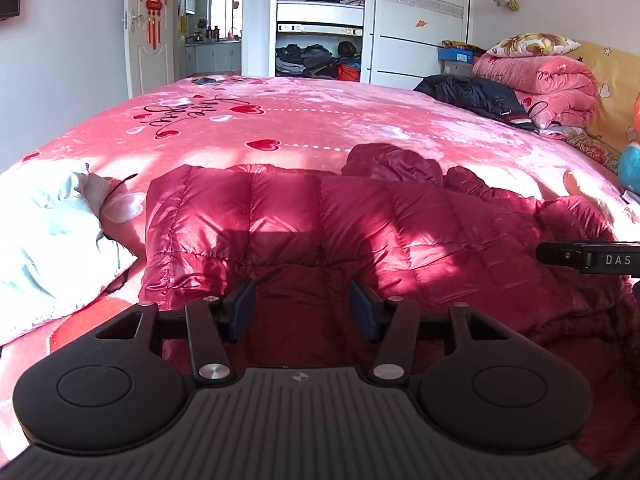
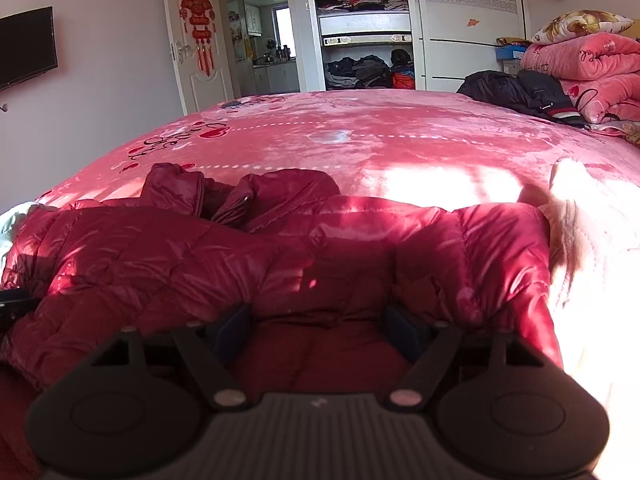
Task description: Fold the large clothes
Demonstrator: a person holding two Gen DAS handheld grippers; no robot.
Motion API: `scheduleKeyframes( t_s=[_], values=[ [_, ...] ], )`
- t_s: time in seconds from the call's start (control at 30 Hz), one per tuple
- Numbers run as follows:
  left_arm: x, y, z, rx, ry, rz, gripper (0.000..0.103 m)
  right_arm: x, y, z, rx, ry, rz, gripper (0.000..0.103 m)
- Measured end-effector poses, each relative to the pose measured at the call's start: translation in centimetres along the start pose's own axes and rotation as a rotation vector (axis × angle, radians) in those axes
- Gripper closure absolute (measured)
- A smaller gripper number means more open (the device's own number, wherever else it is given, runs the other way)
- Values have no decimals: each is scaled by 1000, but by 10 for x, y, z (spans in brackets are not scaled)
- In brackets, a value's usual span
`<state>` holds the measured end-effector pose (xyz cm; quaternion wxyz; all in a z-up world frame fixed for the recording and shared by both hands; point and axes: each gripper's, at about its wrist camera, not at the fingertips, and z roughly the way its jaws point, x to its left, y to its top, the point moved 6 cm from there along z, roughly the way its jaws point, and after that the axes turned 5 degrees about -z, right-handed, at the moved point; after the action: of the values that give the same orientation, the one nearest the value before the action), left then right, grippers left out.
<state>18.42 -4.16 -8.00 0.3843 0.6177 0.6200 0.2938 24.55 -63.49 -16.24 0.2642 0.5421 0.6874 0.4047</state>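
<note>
1. Red quilted down jacket (image 1: 320,216) lies spread across the near edge of the pink heart-print bedspread (image 1: 320,120).
2. Left gripper (image 1: 306,308): jaws apart, blue pads not pressing; dark red jacket fabric sits between and under them.
3. Right gripper (image 2: 320,328): jaws wide, released; the jacket's near hem bunches just ahead of and between the fingers.
4. White garment (image 1: 48,232) beside the jacket's left end.
5. Black jacket (image 1: 476,96) lies at the far right, against the folded pink quilt (image 1: 552,80).
</note>
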Motion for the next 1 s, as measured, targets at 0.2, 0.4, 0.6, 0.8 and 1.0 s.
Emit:
scheduleKeyframes(
  t_s=[0.2, 0.4, 0.6, 0.8, 1.0],
  values=[
    [-15, 7, -41, -37, -34, 10, 28, -12, 4, -75, -86, -22, 82, 7],
    [-27, 3, -82, -48, -50, 20, 22, -23, -16, -141, -90, -69, 111, 7],
    [-32, -12, -129, -35, -43, 42, 9, -31, -38, -193, -89, -102, 180, 5],
    [-26, -29, -173, -17, -27, 50, 5, -34, -58, -228, -59, -115, 212, 5],
    [-11, -36, -215, -15, -21, 60, 4, -40, -67, -270, -90, -131, 248, 5]
  ],
)
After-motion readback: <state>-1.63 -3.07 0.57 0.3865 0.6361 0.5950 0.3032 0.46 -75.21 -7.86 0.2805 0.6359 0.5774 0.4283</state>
